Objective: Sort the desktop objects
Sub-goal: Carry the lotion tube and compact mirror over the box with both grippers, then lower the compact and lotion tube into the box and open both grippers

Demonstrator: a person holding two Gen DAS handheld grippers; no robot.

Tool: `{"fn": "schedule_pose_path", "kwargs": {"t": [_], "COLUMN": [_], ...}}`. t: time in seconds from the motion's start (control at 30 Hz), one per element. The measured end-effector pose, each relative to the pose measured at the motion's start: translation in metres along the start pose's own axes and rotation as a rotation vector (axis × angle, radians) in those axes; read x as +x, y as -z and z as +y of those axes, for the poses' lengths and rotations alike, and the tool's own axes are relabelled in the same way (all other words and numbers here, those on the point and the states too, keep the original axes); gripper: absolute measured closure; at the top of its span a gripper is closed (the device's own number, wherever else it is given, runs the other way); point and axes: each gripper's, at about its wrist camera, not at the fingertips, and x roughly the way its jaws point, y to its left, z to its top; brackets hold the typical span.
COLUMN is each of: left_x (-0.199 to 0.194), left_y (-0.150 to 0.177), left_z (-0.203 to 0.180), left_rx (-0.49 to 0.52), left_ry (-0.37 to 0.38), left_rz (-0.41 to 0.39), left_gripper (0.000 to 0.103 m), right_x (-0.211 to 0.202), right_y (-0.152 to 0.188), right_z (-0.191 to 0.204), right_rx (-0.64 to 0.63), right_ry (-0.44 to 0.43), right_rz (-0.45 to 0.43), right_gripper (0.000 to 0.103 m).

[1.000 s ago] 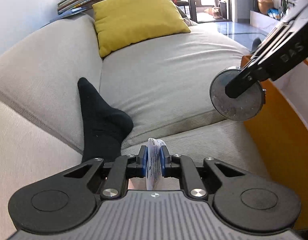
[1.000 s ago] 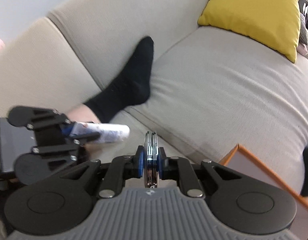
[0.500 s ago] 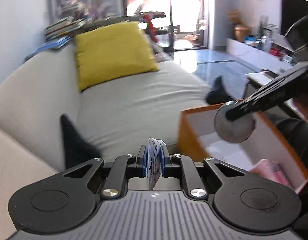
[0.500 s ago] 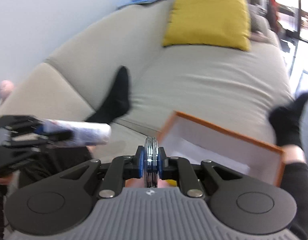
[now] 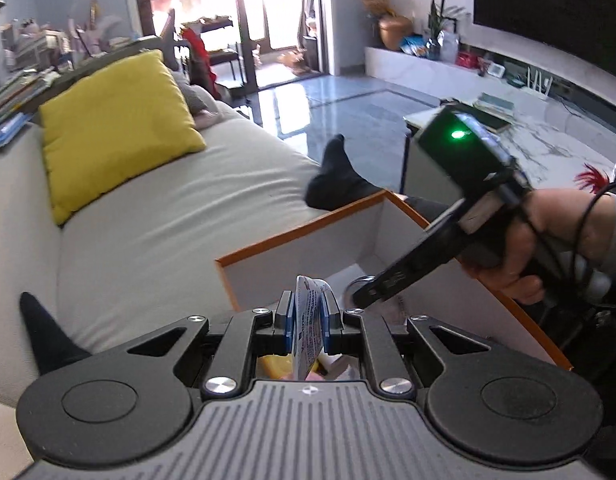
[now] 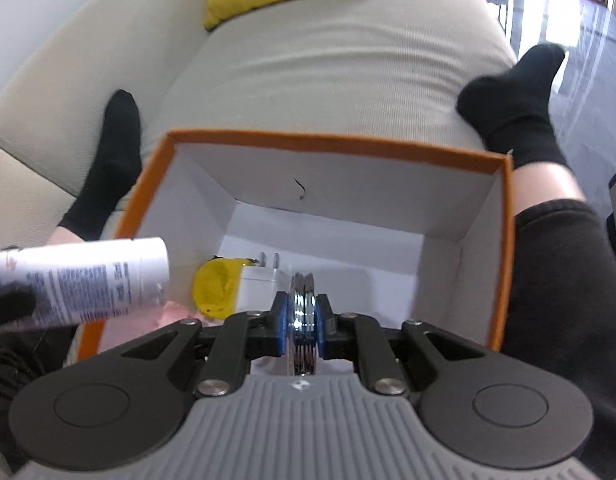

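— While both hands hung over the box, what did the jaws have hold of?

— The left gripper (image 5: 308,316) was clamped tight on a white tube (image 5: 306,330) with blue print, its blue pads (image 5: 284,318) pressing the flattened end. From the right wrist view the same tube (image 6: 79,280) lay level at the left, its round end reaching over the near left edge of the box.

— And the right one?

— The right gripper (image 6: 302,320) was closed on a flat round metal disc (image 6: 302,320), held on edge between its pads (image 6: 281,322). From the left wrist view the disc (image 5: 358,284) sat low inside the box, the right hand (image 5: 548,236) gripping the handle behind it.

— Where was the box?

— An orange-edged box (image 6: 340,146) with white inside walls sat on a grey sofa (image 6: 308,60), between two black-socked feet, one (image 6: 115,152) on the left and one (image 6: 516,96) on the right. Inside, near the left corner, lay a yellow round thing (image 6: 215,290), a white plug adapter (image 6: 263,276) touching it, and something pink (image 6: 171,316) nearer.

— Anything farther out?

— A yellow cushion (image 5: 115,124) rested at the sofa's far end.
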Motion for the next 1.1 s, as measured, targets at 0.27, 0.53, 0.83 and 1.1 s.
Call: {"fn": "schedule_pose_path", "kwargs": {"t": [0.27, 0.53, 0.83, 1.1], "left_x": [0.024, 0.031, 0.027, 0.026], "left_y": [0.006, 0.009, 0.011, 0.012], "left_z": [-0.007, -0.009, -0.007, -0.008], "left_rx": [0.033, 0.038, 0.037, 0.036], "left_ry": [0.038, 0.038, 0.034, 0.033], "left_rz": [0.051, 0.069, 0.075, 0.076], "left_gripper": [0.088, 0.088, 0.088, 0.088], "right_x": [0.026, 0.031, 0.042, 0.049], "right_y": [-0.004, -0.008, -0.003, 0.006], "right_z": [-0.008, 0.002, -0.002, 0.001], "right_rx": [0.003, -0.115, -0.046, -0.044], "right_ry": [-0.007, 0.108, 0.030, 0.033], "right_rz": [0.082, 0.117, 0.212, 0.242], "right_gripper": [0.088, 0.075, 0.068, 0.055]}}
